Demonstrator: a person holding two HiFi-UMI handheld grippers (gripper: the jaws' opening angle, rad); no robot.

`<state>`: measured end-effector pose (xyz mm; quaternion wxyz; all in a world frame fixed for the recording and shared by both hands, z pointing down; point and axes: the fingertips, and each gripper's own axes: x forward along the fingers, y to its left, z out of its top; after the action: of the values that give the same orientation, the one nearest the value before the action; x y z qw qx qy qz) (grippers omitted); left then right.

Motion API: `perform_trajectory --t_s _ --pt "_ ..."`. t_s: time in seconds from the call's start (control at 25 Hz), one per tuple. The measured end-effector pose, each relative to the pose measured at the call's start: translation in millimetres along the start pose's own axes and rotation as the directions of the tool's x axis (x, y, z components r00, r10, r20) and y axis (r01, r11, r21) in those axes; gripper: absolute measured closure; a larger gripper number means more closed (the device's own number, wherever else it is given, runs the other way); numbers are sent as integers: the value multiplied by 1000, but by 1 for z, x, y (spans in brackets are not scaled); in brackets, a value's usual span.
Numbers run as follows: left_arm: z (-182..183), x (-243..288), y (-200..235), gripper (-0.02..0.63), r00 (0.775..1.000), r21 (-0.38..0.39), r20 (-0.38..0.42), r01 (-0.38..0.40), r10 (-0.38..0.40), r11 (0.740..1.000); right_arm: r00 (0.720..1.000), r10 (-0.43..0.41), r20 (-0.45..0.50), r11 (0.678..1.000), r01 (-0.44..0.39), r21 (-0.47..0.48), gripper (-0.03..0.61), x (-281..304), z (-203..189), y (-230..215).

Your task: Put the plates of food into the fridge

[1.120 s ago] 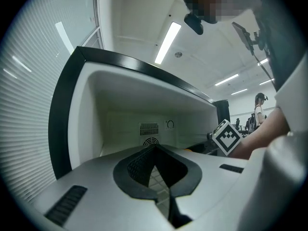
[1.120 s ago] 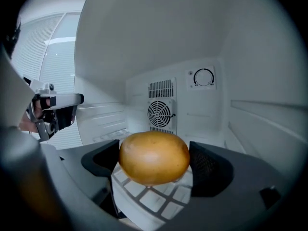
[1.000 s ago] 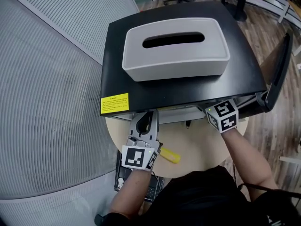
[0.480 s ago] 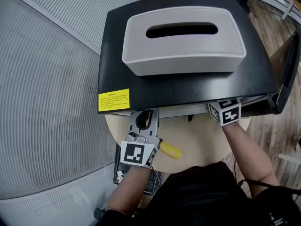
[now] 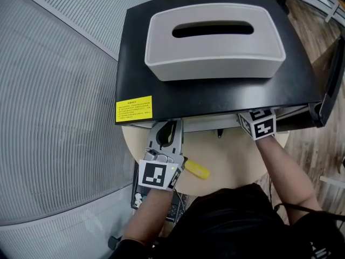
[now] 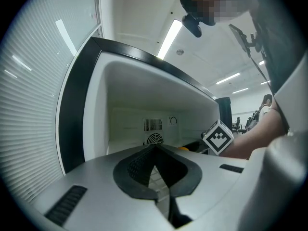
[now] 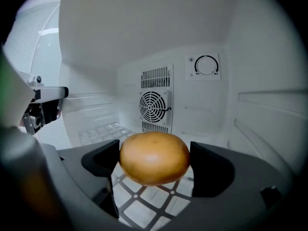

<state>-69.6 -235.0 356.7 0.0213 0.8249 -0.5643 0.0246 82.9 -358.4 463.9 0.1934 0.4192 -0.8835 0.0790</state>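
Right hand-held gripper (image 7: pixel 154 159): I have it clamped on a round golden-brown food item (image 7: pixel 154 158), one jaw pressing each side.
Food item: held squarely between those jaws, inside the fridge (image 5: pixel 215 99) and hanging clear above the wire shelf (image 7: pixel 139 201) below the jaws.
Ahead of the right jaws: the white back wall, with a round fan grille (image 7: pixel 155 106) straight behind the food and a dial (image 7: pixel 206 65) up and to the right of it.
Left hand-held gripper (image 6: pixel 155 148): jaws closed together with nothing between them. It is held at the fridge's open front and points in.
From the left gripper: the right one's marker cube (image 6: pixel 218 137) shows ahead and to the right, with my forearm behind it.
Beneath both grippers: a round pale surface (image 5: pixel 232 155), with a yellow object (image 5: pixel 197 170) lying just right of the left gripper's body.
Above them: the fridge's black top carries a grey tissue box (image 5: pixel 215 42). The open door (image 5: pixel 329 85) stands off to the right gripper's right.
Change: compared with a second ago, the right marker cube sits a little farther under the fridge's top edge. The left gripper is where it was.
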Motion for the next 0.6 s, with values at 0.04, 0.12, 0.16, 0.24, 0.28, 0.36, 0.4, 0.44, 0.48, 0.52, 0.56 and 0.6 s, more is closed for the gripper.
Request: perform_trajectory --t_s 0.04,0.12,0.16,0.24,0.28,0.36,0.4,0.44,0.48,0.52,0.56,0.6 --pt "1 -1 -1 609 1000 0 1 0 0 1000 1000 3 -3 1000 -3 -8 135 0 0 1" --pt "2 -3 -3 609 1000 1 4 1 -1 1000 1000 7 -4 1000 -7 -23 135 0 -1 2" --pt "3 -4 -4 609 1000 2 6 0 0 1000 1000 4 -1 1000 -4 -28 135 -1 -1 2" --pt "5 -7 -5 609 1000 3 8 -3 3 1000 1000 -9 12 999 10 -38 135 -3 0 -2" --pt "6 -8 -6 609 1000 4 10 -6 6 1000 1000 -14 18 999 14 -41 135 -4 1 -3" --pt "8 -12 -6 609 1000 6 14 -14 14 1000 1000 -13 26 999 14 -49 135 -4 3 -3" --pt "8 -13 -6 609 1000 7 15 -18 18 1000 1000 -10 30 998 12 -55 135 -5 5 -3" --pt "9 -15 -6 609 1000 7 15 -21 20 1000 999 -8 35 998 10 -60 135 -6 7 -2" --pt "10 -16 -7 609 1000 8 16 -22 22 1000 999 -6 43 998 9 -64 135 -7 9 -1" --pt "11 -17 -8 609 1000 9 18 -23 23 1000 999 -5 51 998 8 -68 135 -9 12 1" --pt "12 -19 -9 609 1000 11 20 -23 23 1000 998 -2 60 997 7 -74 135 -10 16 2" --pt "14 -20 -11 609 999 13 22 -24 23 1000 998 1 69 997 4 -82 135 -12 20 4"
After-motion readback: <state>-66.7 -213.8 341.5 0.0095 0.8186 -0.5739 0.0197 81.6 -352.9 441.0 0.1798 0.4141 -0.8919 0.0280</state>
